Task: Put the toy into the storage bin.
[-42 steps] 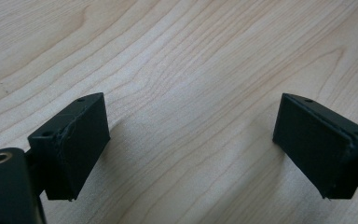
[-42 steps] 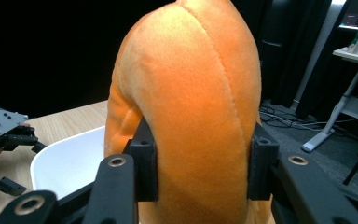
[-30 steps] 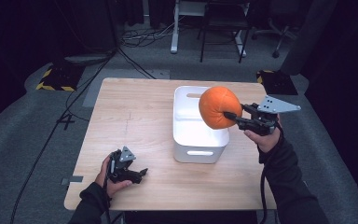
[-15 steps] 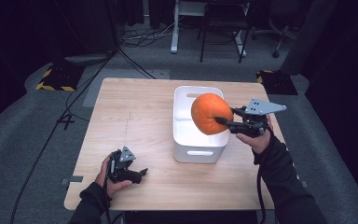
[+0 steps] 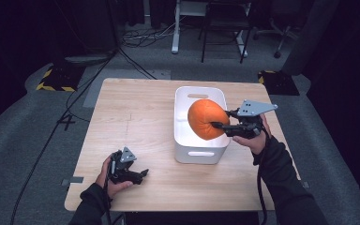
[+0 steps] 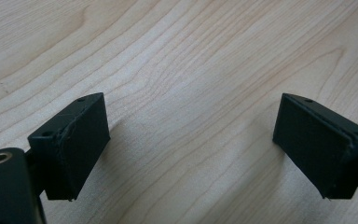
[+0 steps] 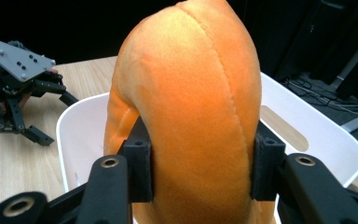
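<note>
**Right gripper pinching orange plush over white bin**

Right gripper [image 5: 221, 120], black two-jaw tool with a grey three-cornered plate on top, right of centre in the high view, held level and pointing toward frame left. Pinching a round orange plush ball with a stitched seam [image 5: 207, 119], fleece bulging out past both pads. Jaws just easing apart, pads pressed into the plush on both sides all the same. Seen along the jaws in the right gripper view [image 7: 200, 172]: plush ball [image 7: 191, 107] up the middle of the frame, squeezed between the black pads [image 7: 139, 173], seam running from top centre down to lower right.

Plush ball hanging over the white rectangular plastic bin with rounded corners and handle slots [image 5: 199, 152], above its right half, underside at about rim level. Whether touching the bin floor, cannot tell. Bin [image 7: 81, 135] behind and beneath the ball in the right gripper view, standing on the light wooden table [image 5: 136, 122], a little right of centre.

Left gripper [image 5: 139, 175], smaller black tool in the other hand, lower left of the high view, resting low on the table near its front edge, well apart from the bin. Jaws spread wide, nothing between them; bare wood grain [image 6: 186, 93] between the two pads [image 6: 72, 140]. Same gripper [image 7: 39, 116] at far left of the right gripper view.
</note>
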Available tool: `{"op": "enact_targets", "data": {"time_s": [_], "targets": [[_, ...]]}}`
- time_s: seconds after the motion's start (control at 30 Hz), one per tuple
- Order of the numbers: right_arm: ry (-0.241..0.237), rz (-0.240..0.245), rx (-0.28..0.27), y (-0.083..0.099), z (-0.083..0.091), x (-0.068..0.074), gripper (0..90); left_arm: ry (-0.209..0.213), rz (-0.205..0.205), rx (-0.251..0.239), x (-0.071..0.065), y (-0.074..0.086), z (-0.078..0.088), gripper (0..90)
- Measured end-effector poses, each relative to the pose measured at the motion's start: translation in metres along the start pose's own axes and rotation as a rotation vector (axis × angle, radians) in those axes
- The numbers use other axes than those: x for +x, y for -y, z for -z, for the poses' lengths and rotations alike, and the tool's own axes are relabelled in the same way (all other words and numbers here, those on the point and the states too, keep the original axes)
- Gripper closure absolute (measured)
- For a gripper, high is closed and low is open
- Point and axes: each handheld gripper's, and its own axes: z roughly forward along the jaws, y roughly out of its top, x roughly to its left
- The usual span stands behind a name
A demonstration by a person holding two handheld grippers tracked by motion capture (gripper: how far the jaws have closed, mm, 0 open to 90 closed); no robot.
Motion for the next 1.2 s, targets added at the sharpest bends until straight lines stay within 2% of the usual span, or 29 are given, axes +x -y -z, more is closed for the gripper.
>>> {"op": "enact_targets", "data": {"time_s": [0.53, 0.77, 1.03, 1.2], "targets": [[-0.024, 0.023, 0.129, 0.002, -0.02, 0.001, 50.5, 0.0, 0.0, 0.0, 0.0, 0.0, 0.0, 10.8], [-0.039, 0.028, 0.164, 0.002, -0.025, 0.001, 48.8, 0.0, 0.0, 0.0, 0.0, 0.0, 0.0, 10.8], [-0.053, 0.021, 0.177, 0.003, -0.03, 0.001, 47.4, 0.002, 0.0, -0.001, 0.0, 0.0, 0.0, 10.8], [-0.051, 0.007, 0.218, 0.005, -0.034, -0.001, 44.6, 0.001, 0.0, -0.001, 0.0, 0.0, 0.0, 10.8]]}}
